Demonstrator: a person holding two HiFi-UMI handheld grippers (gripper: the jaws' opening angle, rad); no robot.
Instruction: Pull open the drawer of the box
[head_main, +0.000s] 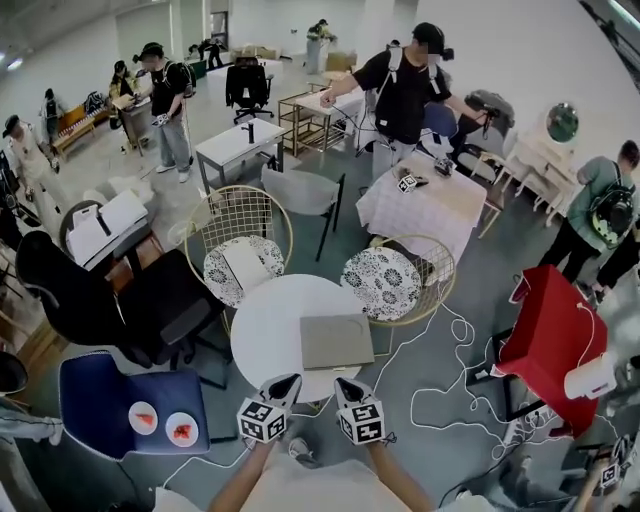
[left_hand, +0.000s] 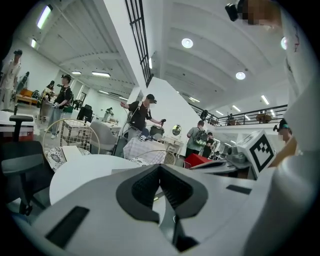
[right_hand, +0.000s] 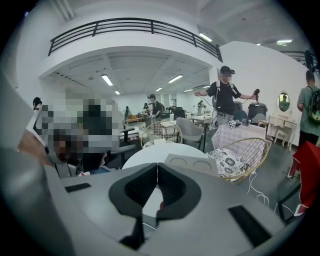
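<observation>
A flat grey box (head_main: 337, 341) lies on the near right part of the round white table (head_main: 270, 325); no drawer stands out from it. In the right gripper view the box (right_hand: 197, 164) shows two round recesses on its near face. My left gripper (head_main: 290, 381) hangs at the table's near edge, left of the box, shut with nothing in it. My right gripper (head_main: 342, 384) sits just in front of the box, also shut and empty. The jaws meet tip to tip in the left gripper view (left_hand: 160, 166) and the right gripper view (right_hand: 157, 164).
Two gold wire chairs with patterned cushions (head_main: 243, 266) (head_main: 385, 282) stand behind the table. A black office chair (head_main: 100, 300) and a blue seat with two plates (head_main: 135, 410) are on the left. White cables (head_main: 450, 390) and a red cloth (head_main: 550, 340) lie right. People stand farther off.
</observation>
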